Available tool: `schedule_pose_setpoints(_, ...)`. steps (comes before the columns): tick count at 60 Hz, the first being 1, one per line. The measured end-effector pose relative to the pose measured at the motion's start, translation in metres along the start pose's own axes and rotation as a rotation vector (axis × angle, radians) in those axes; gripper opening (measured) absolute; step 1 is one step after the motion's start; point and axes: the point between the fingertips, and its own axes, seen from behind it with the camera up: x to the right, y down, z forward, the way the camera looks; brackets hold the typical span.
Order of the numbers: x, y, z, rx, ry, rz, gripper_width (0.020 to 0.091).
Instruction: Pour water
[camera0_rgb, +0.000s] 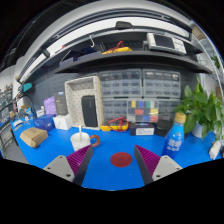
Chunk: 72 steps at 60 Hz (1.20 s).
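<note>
A blue bottle (176, 134) with a yellow cap stands on the blue table (115, 172), ahead of my right finger and to its right. A white cup (80, 141) with an orange handle sits just ahead of my left finger. A red round coaster (121, 158) lies flat on the table between and slightly ahead of the fingertips. My gripper (113, 163) is open, its purple pads (147, 158) wide apart, holding nothing.
A white box with a dark panel (84, 101) stands behind the cup. Drawer cabinets (138, 95) line the back under a shelf. A green plant (203, 108) is at the right. A tan lump (34, 137) and small containers (62, 122) lie to the left.
</note>
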Motion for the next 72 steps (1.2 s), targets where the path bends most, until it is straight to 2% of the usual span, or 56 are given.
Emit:
schedule_pose_setpoints(13,0.095,0.05,-0.045,-0.076,0.174,0.026,0.085)
schedule_pose_setpoints(19,0.138,0.062,-0.048,-0.085,0.246,0.069,0.0833)
schedule_pose_setpoints(26,0.171,0.057,-0.028,-0.054,0.281,0.088,0.083)
schedule_pose_setpoints(39,0.194,0.031,0.028,0.028,0.252,0.046,0.0823)
schedule_pose_setpoints(42,0.195,0.027,0.038,0.044,0.245,0.05,0.0793)
schedule_pose_setpoints(45,0.195,0.027,0.048,0.05,0.235,0.053,0.072)
schedule_pose_setpoints(47,0.195,0.028,0.053,0.05,0.231,0.055,0.0711)
schedule_pose_setpoints(48,0.195,0.029,0.055,0.047,0.231,0.055,0.065)
schedule_pose_setpoints(51,0.198,0.029,0.06,0.058,0.237,0.042,0.0594)
schedule_pose_setpoints(52,0.201,0.027,0.061,0.069,0.246,0.031,0.0537)
schedule_pose_setpoints(59,0.202,0.026,0.061,0.08,0.258,0.011,0.0467)
schedule_pose_setpoints(64,0.202,0.027,0.06,0.085,0.268,-0.017,0.0376)
schedule_pose_setpoints(72,0.193,0.025,0.064,0.064,0.266,-0.112,0.0373)
